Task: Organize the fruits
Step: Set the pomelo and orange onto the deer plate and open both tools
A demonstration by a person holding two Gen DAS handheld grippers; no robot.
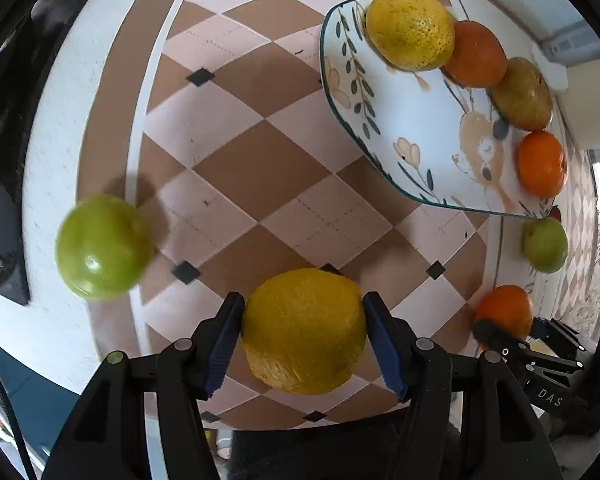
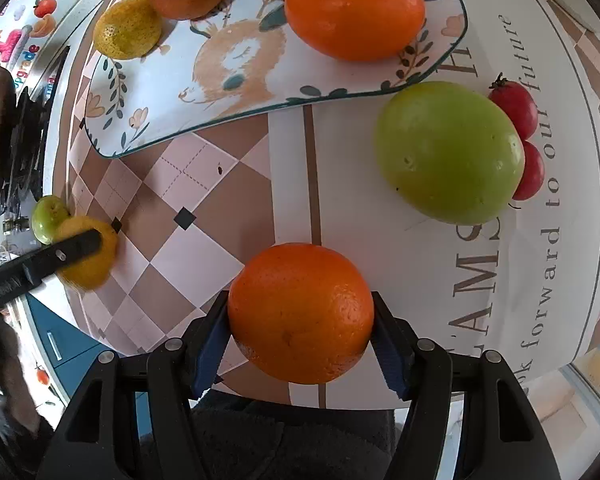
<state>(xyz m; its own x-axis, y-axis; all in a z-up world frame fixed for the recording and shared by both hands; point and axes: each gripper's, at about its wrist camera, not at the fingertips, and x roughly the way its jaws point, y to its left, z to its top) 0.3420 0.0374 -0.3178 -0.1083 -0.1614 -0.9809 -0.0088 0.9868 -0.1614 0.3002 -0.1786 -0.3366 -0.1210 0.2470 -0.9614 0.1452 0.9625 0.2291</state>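
Evidently both tongs are loaded: the left tongs (image 1: 303, 334) are clamped on a dimpled yellow citrus fruit (image 1: 304, 330), blue pads pressing its widest sides, and the right tongs (image 2: 300, 320) are clamped the same way on a round, glossy orange (image 2: 300, 314). Each fruit appears to be held just above the checked brown-and-pink table (image 1: 236, 152), with the white plate painted with a fawn and leaves (image 1: 428, 128) near ahead, already carrying a second yellow citrus, two oranges and a brownish fruit along its far edge. A smooth green apple (image 2: 448, 152) lies just beside the plate's rim, touching two small red fruits (image 2: 518, 104), and another green apple (image 1: 102, 246) sits well apart at the table's left edge. Both held fruits look firm and fairly heavy, with pebbled rind that should give the pads some purchase; gripping across the equator, as now, seems soundest, since a round body can roll out of an off-centre pinch.
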